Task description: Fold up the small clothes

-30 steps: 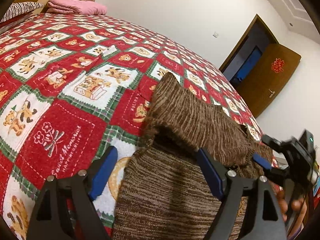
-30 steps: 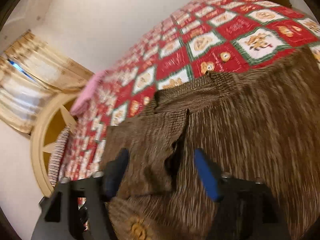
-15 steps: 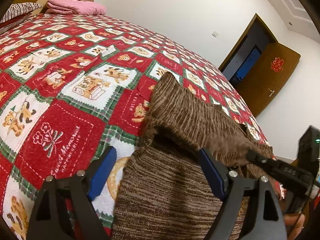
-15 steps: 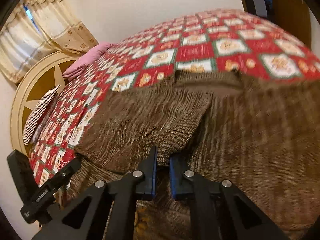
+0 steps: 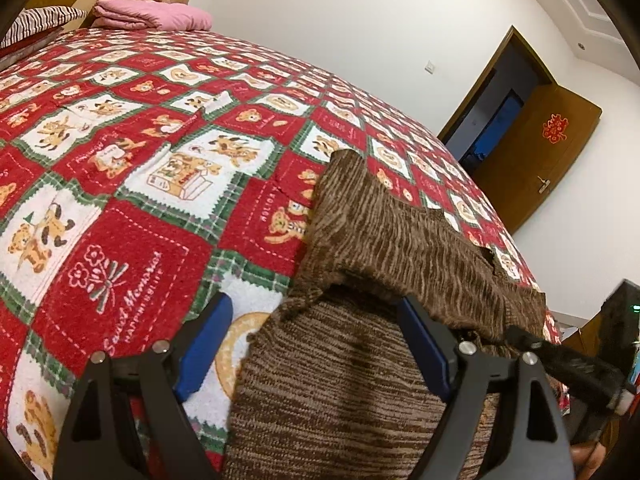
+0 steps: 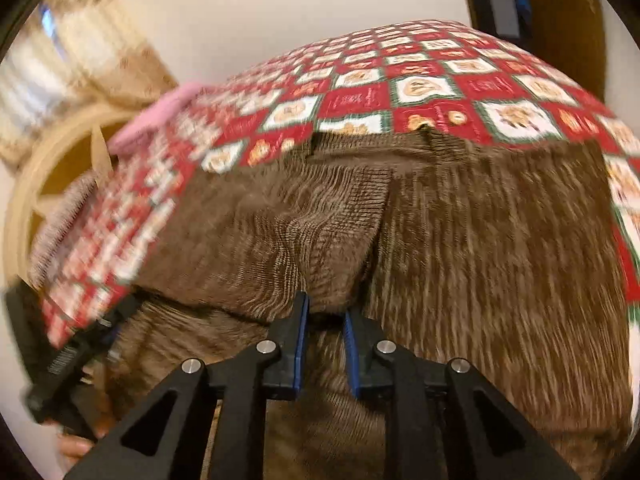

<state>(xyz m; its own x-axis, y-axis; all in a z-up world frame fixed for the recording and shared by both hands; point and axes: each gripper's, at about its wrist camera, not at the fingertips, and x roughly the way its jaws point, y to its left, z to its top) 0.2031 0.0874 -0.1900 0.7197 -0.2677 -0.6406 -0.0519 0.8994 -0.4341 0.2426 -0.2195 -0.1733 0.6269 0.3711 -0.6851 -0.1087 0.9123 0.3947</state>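
Note:
A brown striped knit sweater point(image 5: 404, 248) lies on the red patchwork bedspread point(image 5: 132, 184), its sleeve folded over the body. My left gripper point(image 5: 316, 344) is open, its blue pads spread over the sweater's left hem edge, holding nothing. In the right wrist view my right gripper point(image 6: 325, 320) is shut on the cuff end of the folded sleeve point(image 6: 320, 240), a bunch of knit pinched between the blue pads. The sweater's body point(image 6: 492, 240) spreads to the right. The right gripper also shows in the left wrist view point(image 5: 576, 364) at the lower right.
A pink folded blanket point(image 5: 152, 16) and a striped pillow point(image 5: 36, 24) lie at the head of the bed. A wooden door point(image 5: 540, 160) stands open at the right behind the bed. Curtains point(image 6: 72, 60) hang at the left.
My right gripper closed from wide open onto the sleeve cuff and has shifted with it; its view is blurred by motion. My left gripper stays open and almost still.

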